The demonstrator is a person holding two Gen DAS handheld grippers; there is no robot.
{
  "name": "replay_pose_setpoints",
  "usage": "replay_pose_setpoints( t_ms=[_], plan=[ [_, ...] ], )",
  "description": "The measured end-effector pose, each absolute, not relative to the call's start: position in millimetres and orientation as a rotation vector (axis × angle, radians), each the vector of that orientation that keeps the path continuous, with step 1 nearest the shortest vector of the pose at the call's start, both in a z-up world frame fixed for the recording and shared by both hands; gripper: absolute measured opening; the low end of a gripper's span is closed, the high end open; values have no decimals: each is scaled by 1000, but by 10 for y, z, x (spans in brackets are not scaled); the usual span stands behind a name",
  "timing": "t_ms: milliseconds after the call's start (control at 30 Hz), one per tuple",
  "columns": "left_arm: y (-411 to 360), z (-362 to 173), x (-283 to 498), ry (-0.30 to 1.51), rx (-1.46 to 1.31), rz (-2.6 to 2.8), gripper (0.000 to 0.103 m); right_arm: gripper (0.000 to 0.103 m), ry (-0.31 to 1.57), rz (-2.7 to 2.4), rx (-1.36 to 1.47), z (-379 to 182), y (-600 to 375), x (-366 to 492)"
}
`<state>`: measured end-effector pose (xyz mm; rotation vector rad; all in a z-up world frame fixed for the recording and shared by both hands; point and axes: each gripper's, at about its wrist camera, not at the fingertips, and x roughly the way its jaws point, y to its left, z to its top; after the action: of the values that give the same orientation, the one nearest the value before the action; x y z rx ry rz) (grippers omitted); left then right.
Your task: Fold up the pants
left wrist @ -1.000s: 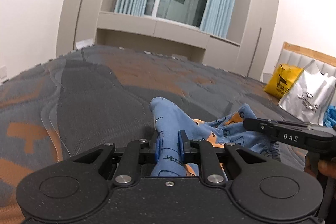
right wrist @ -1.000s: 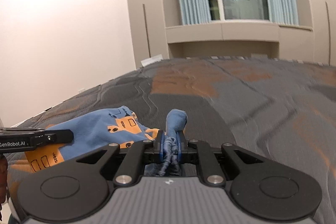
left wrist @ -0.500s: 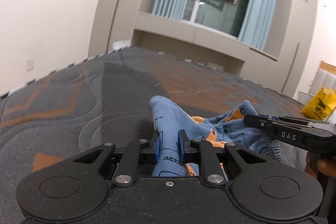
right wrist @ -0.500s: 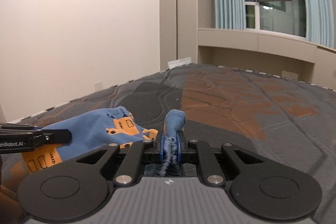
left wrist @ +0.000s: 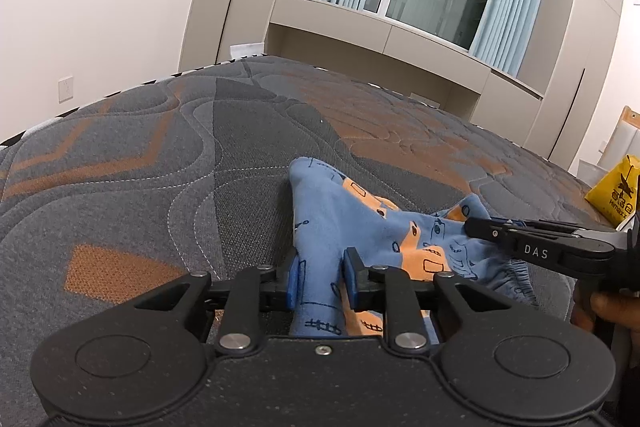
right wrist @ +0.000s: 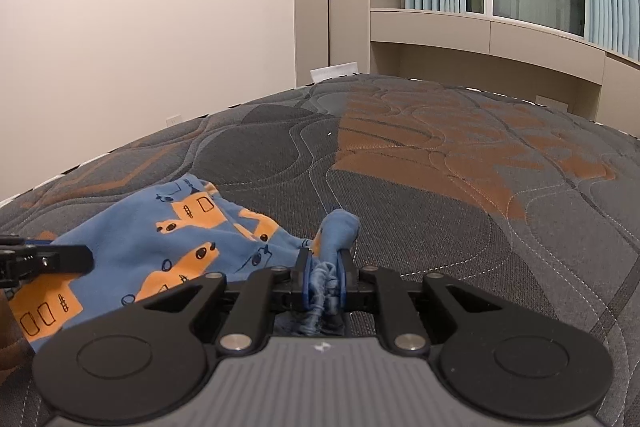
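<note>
Blue pants with orange prints lie crumpled on the grey and orange quilted mattress. My left gripper has a fold of the pants between its blue pads; its jaws are opening, and the cloth still fills the gap. My right gripper is shut on a bunched, gathered edge of the pants, with a blue tuft poking out past the fingertips. In the left wrist view, the right gripper reaches in from the right over the cloth. The left gripper shows at the left edge of the right wrist view.
The mattress stretches ahead to a wall, beige cabinets and a curtained window. A yellow bag stands at the far right by the headboard. Part of a hand holds the right gripper's handle.
Both grippers have carried the pants sideways over the mattress, so the room has shifted right in both views. The left jaws stand slightly wider than before.
</note>
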<state>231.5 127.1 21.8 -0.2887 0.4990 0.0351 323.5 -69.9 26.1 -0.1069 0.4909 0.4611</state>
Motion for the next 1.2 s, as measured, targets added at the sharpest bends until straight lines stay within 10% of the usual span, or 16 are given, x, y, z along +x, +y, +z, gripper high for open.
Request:
replay_pose_setpoints(
  t_ms=[233,700,967,1200],
  plan=[
    [1228,273,2276,496,-285,46,47,24,490,452,-116,263,-674,3224],
    [1086,509,1814,432,-240,74,94,76,428,449,-70,413,-803,2581],
    [1007,611,1457,407,-200,78,102,103,356,432,0,604,-979,2074],
    [934,601,1135,393,-181,67,102,103,320,415,50,653,-1096,1658]
  ],
)
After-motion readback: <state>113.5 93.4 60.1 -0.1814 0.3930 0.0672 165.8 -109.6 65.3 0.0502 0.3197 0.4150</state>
